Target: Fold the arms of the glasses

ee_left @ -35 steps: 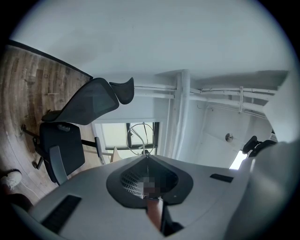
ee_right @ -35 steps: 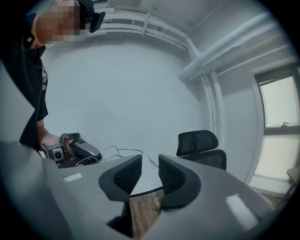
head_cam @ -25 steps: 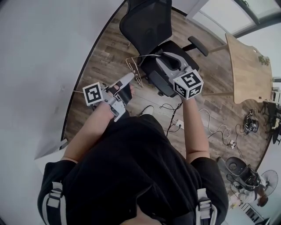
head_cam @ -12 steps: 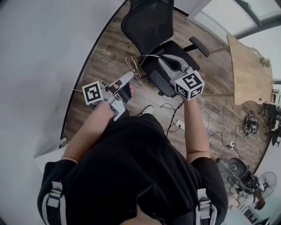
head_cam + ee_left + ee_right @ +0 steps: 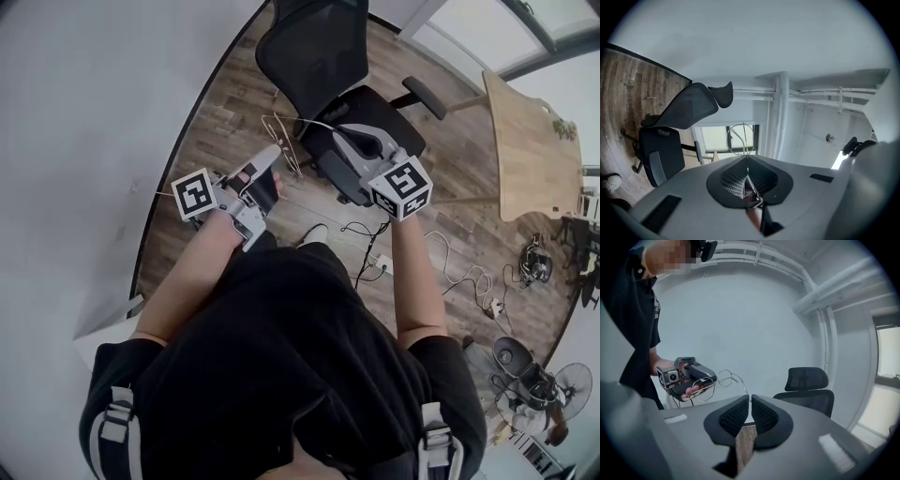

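We stretch both forearms forward above the wooden floor (image 5: pixel 225 112). The left gripper (image 5: pixel 746 165), nearly level, pinches the wire glasses (image 5: pixel 728 378) by the frame. The right gripper (image 5: pixel 750 401), tilted a little down, has just been closing its jaws onto one arm's tip.

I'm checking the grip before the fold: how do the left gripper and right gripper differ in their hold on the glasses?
The left gripper clamps the glasses at the front, by a lens rim; the right gripper takes only one arm's tip. The left gripper's fingers are pressed together; the right gripper's have just been closing, with a thin slit around that tip. Both hold the same glasses in mid-air.
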